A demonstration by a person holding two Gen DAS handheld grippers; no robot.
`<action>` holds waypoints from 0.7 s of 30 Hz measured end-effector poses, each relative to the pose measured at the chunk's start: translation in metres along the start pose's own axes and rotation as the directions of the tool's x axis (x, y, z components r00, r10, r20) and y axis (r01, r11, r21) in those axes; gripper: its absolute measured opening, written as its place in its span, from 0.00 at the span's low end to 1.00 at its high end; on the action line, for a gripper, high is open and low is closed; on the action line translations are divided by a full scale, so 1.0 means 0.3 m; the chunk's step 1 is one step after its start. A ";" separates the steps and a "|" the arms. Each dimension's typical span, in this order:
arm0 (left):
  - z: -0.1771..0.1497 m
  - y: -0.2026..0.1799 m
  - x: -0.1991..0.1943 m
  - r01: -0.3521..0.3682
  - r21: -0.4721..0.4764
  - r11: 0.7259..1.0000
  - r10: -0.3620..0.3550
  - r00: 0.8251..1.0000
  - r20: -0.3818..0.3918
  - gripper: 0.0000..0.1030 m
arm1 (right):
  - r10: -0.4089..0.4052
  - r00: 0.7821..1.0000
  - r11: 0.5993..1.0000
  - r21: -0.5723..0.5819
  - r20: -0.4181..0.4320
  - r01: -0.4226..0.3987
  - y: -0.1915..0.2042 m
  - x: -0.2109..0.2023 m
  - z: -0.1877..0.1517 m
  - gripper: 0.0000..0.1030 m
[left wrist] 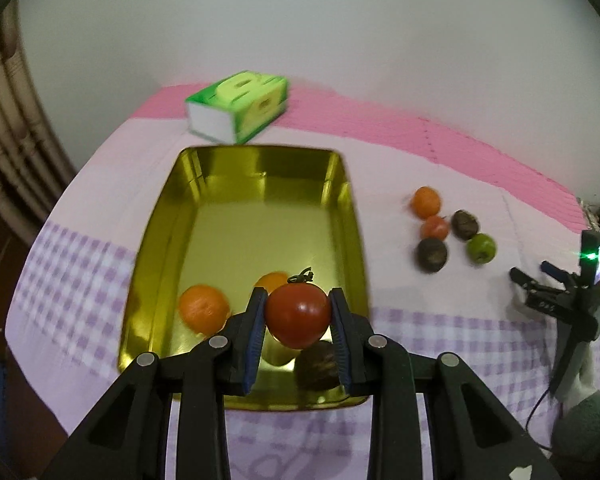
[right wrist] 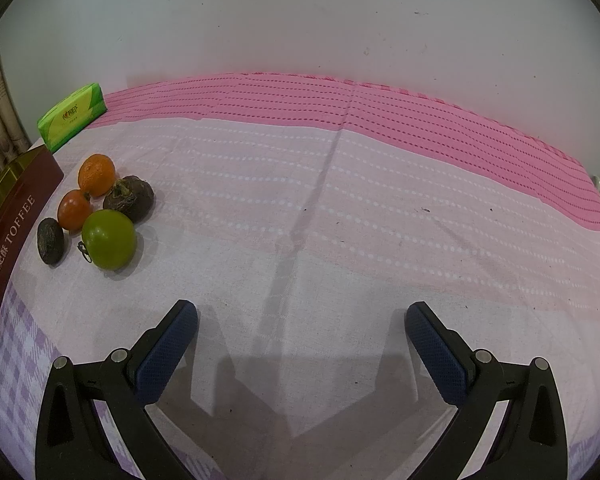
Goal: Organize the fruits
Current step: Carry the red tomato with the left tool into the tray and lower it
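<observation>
L gripper (left wrist: pixel 298 316) is clamping a red tomato (left wrist: pixel 298 314) over the gold tin (left wrist: pixel 156 264), its side reading "TOFFEE"; R gripper (right wrist: pixel 300 320) is hanging w/ jaws apart, nothing between.

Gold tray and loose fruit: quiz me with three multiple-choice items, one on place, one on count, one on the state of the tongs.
1. Where is the red tomato?
A. between the left tongs, over the gold tray
B. in the loose pile
C. on the green tissue pack

2. How many fruits lie loose on the cloth?
A. three
B. five
C. seven

3. How do the right tongs stand?
A. shut on a fruit
B. shut on nothing
C. open, holding nothing

Answers: 1 A, both pads press the tomato above the tray. 2 B, the right wrist view shows five in the cluster. 3 C, the fingers stand wide apart over bare cloth.
</observation>
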State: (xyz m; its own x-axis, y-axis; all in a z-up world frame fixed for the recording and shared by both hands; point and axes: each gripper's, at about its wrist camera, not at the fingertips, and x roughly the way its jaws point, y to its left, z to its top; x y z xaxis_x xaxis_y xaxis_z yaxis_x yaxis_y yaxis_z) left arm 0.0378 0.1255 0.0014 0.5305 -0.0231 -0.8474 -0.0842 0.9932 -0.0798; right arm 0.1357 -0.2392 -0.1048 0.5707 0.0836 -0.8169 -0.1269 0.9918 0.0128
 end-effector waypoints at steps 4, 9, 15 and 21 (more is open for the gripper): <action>-0.037 0.034 0.011 -0.003 -0.023 1.000 0.002 1.000 -0.028 0.26 | 0.000 1.000 1.000 0.000 0.000 0.000 0.000 0.000 0.000 1.00; -0.051 0.050 0.045 -0.001 -0.035 0.999 0.000 0.999 -0.054 0.26 | 0.000 1.000 1.000 0.000 0.000 0.000 0.000 0.000 -0.001 1.00; -0.057 0.036 0.088 0.007 -0.018 1.000 -0.008 0.997 -0.077 0.26 | 0.000 1.000 1.000 0.000 0.000 0.000 0.000 0.000 -0.001 1.00; -0.065 0.033 0.120 0.005 -0.020 1.000 -0.007 0.996 -0.092 0.26 | 0.000 1.000 1.000 0.000 0.000 0.000 0.001 0.001 0.000 1.00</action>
State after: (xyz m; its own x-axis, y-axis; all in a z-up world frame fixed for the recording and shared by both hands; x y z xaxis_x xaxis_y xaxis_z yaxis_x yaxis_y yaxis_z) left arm 0.0398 0.1323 -0.0401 0.4509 -0.0401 -0.8917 -0.0983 0.9907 -0.0942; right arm 0.1357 -0.2389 -0.1050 0.5704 0.0836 -0.8171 -0.1267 0.9919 0.0130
